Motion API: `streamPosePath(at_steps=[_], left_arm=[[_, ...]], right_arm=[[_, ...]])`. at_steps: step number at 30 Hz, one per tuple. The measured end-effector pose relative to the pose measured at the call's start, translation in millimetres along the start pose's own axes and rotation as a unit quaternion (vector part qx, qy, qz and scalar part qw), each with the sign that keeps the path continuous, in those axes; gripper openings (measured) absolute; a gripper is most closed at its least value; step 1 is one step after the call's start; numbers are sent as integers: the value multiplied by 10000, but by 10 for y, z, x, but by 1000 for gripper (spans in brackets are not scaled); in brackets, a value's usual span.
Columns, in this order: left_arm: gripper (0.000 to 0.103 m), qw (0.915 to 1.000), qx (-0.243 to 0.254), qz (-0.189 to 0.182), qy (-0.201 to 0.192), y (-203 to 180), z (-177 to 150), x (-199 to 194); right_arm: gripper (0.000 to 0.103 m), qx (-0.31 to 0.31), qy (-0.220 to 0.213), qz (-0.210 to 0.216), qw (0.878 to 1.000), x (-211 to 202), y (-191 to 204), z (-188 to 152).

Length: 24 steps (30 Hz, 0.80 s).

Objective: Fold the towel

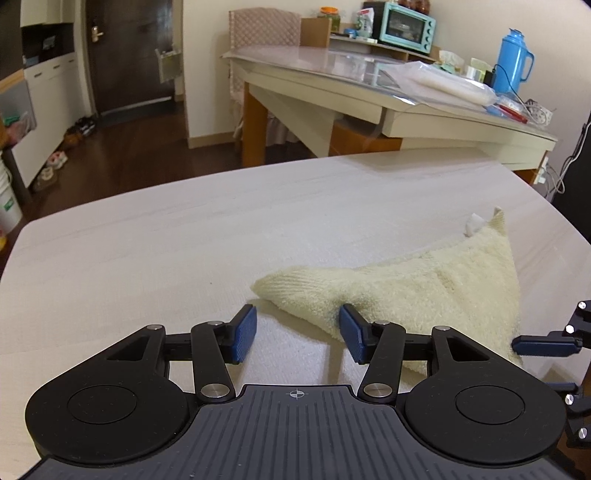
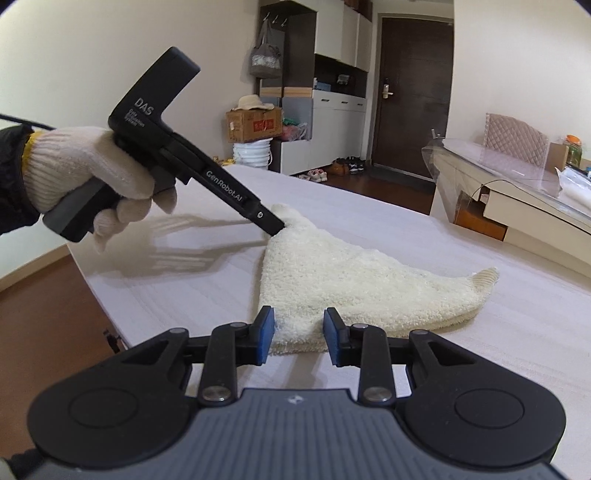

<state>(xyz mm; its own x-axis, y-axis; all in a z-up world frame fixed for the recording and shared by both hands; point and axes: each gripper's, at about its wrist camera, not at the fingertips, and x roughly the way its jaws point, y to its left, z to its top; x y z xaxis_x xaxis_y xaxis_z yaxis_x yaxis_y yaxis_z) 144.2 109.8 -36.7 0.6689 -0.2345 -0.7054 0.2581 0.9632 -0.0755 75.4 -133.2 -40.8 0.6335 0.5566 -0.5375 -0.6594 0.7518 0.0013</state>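
A cream towel (image 1: pixel 424 295) lies folded into a triangle on the white table (image 1: pixel 147 258). My left gripper (image 1: pixel 297 332) is open just short of the towel's near corner. Its right pad (image 1: pixel 351 332) touches the towel's edge, and nothing is pinched between its fingers. In the right wrist view a gloved hand (image 2: pixel 92 173) holds the left gripper (image 2: pixel 276 229), whose tip is at the towel's far corner. My right gripper (image 2: pixel 298 339) is open astride another corner of the towel (image 2: pixel 332 280), which lies flat between its pads. One blue pad of the right gripper (image 1: pixel 546 343) shows at the edge of the left wrist view.
A second table (image 1: pixel 369 92) under clear plastic stands beyond, with a blue thermos (image 1: pixel 513 59), a teal oven (image 1: pixel 406 26) and bags on it. A quilted chair (image 2: pixel 517 136), a dark door (image 2: pixel 410 92), cabinets, shoes, a cardboard box (image 2: pixel 255 125) and white buckets ring the room.
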Motion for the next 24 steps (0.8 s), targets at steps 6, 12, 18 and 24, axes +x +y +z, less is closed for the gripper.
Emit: streamPosePath(at_steps=[6,12,18,24], left_arm=[[53,9997,-240,-16,-93,2,-176,-222],[54,9991,-349,-21,-256,-167,-402,-469],[59,9981,-522,69,-329,-347,-580,-618],[70,9958,-795,270,-368,-516,-775,-704]], right_arm=[[36,258,-115,-275,9992,-189,-193,-53],[41,517,-186,-497,9973,-376,-385,-102],[49,734,-233,-614,9951,-526,-507,-152],[65,884,-208,-658,9937,-677,-549,-195]])
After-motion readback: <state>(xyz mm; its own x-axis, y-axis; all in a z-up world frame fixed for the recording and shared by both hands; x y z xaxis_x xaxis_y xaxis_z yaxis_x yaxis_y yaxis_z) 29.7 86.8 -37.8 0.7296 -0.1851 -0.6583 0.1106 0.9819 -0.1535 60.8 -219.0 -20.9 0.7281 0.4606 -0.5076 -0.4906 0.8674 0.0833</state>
